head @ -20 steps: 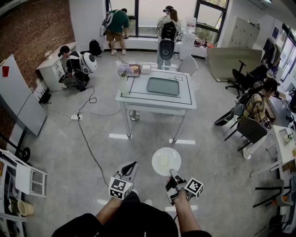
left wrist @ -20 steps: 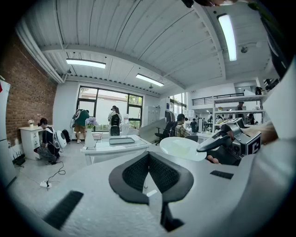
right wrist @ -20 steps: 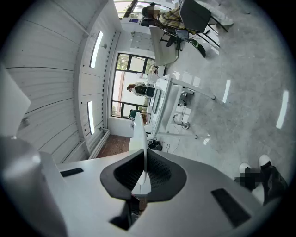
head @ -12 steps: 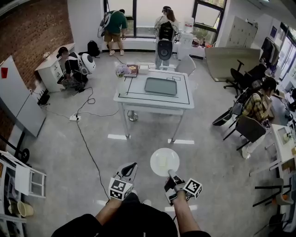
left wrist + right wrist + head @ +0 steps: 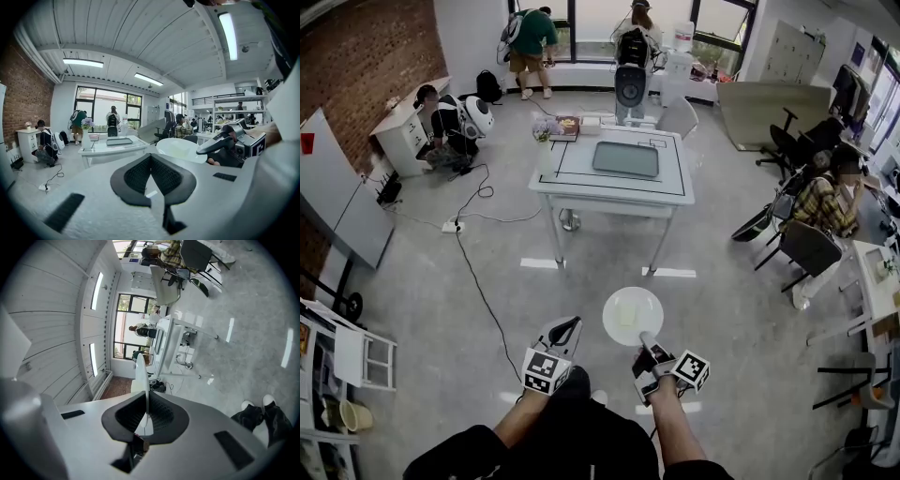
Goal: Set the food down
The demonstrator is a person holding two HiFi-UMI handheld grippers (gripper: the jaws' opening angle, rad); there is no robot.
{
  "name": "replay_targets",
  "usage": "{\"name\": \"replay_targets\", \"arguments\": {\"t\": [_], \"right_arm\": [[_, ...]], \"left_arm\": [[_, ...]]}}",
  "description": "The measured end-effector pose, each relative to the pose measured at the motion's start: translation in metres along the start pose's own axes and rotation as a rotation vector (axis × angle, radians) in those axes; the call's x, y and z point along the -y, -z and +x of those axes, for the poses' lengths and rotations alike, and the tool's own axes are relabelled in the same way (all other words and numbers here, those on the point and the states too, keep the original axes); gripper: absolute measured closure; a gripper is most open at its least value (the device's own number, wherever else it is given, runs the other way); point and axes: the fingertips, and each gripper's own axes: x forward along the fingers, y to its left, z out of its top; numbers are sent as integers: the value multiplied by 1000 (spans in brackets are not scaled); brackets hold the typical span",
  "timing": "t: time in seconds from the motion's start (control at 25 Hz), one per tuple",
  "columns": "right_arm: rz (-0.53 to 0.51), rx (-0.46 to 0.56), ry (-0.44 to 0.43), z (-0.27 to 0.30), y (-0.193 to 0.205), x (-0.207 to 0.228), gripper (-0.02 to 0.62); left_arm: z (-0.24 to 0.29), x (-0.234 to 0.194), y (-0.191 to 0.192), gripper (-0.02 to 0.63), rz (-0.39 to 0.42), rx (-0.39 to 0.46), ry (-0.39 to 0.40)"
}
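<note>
A pale piece of food (image 5: 626, 314) lies on a round white plate (image 5: 633, 316). The plate is carried in the air over a grey floor, just ahead of the right tongs (image 5: 647, 341), which are clamped on its near rim. The left tongs (image 5: 566, 328) hang beside them, to the plate's left, with the tips closed together on nothing. Well ahead of both tongs stands a white table (image 5: 572, 192) with a grey tray (image 5: 625, 158) on it. People work at the edges of the room beyond.

The task appears to be at an early stage. The food is picked up and in carriage but not yet set down. The walk to a surface, probably that table, and the release are left.

Only the head view shows the food on the plate and the open floor between the tongs and the table. The right gripper view shows the plate (image 5: 139, 371) edge-on, its rim pinched between the pads, and hides the food. The left gripper view shows the plate (image 5: 180, 149) from the side, off to the right. It also shows the left tongs' own tips meeting, with nothing held.
</note>
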Motion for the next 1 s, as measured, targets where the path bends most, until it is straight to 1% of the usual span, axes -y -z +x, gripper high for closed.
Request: {"name": "replay_targets", "arguments": {"t": [0.16, 0.36, 0.56, 0.68, 0.88, 1.0], "right_arm": [[9, -5, 9, 2, 0, 4, 578], [21, -7, 29, 6, -9, 11, 578], [27, -20, 17, 27, -20, 9, 578], [27, -32, 21, 43, -31, 11, 578], [18, -38, 66, 75, -54, 14, 578], [10, -44, 64, 97, -70, 9, 578]], "left_arm": [[5, -1, 0, 600, 4, -8, 3], [17, -2, 0, 600, -2, -5, 3], [36, -16, -2, 600, -9, -11, -2], [53, -27, -1, 600, -20, -20, -7], [92, -52, -6, 600, -38, -23, -2], [119, -67, -14, 600, -44, -19, 5]]}}
